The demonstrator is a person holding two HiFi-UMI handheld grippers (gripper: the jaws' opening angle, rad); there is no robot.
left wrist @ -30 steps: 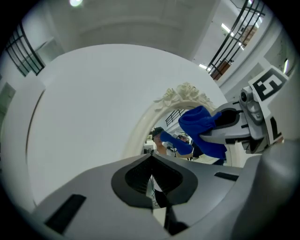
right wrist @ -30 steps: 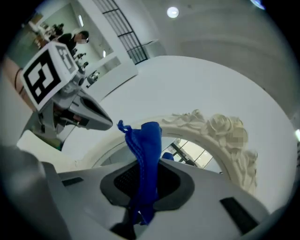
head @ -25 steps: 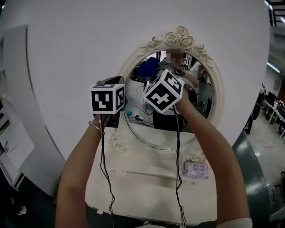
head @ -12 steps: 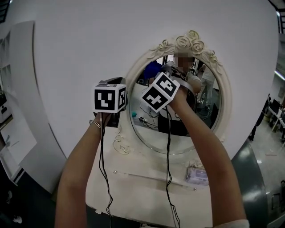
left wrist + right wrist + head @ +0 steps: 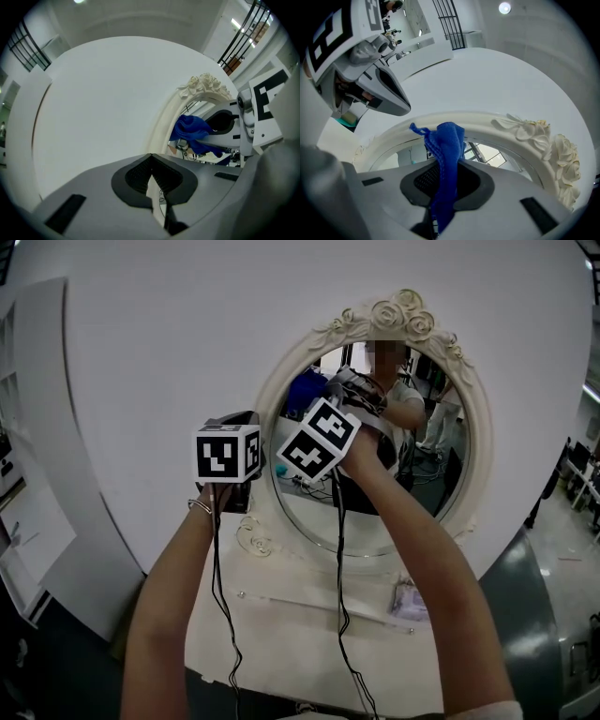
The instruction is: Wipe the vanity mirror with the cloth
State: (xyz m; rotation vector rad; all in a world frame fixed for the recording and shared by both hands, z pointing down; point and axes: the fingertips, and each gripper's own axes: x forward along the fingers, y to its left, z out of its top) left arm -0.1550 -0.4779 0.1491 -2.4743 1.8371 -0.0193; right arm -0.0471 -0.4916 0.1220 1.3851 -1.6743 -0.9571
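An oval vanity mirror (image 5: 427, 474) in a white rose-carved frame (image 5: 394, 320) hangs on the white wall. My right gripper (image 5: 445, 180) is shut on a blue cloth (image 5: 447, 150) and holds it against the upper left of the glass; its marker cube (image 5: 317, 439) shows in the head view. The left gripper view catches the same cloth (image 5: 192, 131) on the glass by the frame (image 5: 164, 126). My left gripper (image 5: 152, 171) is shut with nothing in it, held just left of the frame, with its cube (image 5: 228, 454) toward me.
Below the mirror stands a cream vanity top (image 5: 300, 634) with a pack of wipes (image 5: 410, 599) at its right. Black cables (image 5: 217, 596) hang from both grippers. The wall (image 5: 169, 352) spreads to the left.
My right gripper has slid the cloth leftward across the glass toward the frame's left side. The left gripper has stayed beside the frame.
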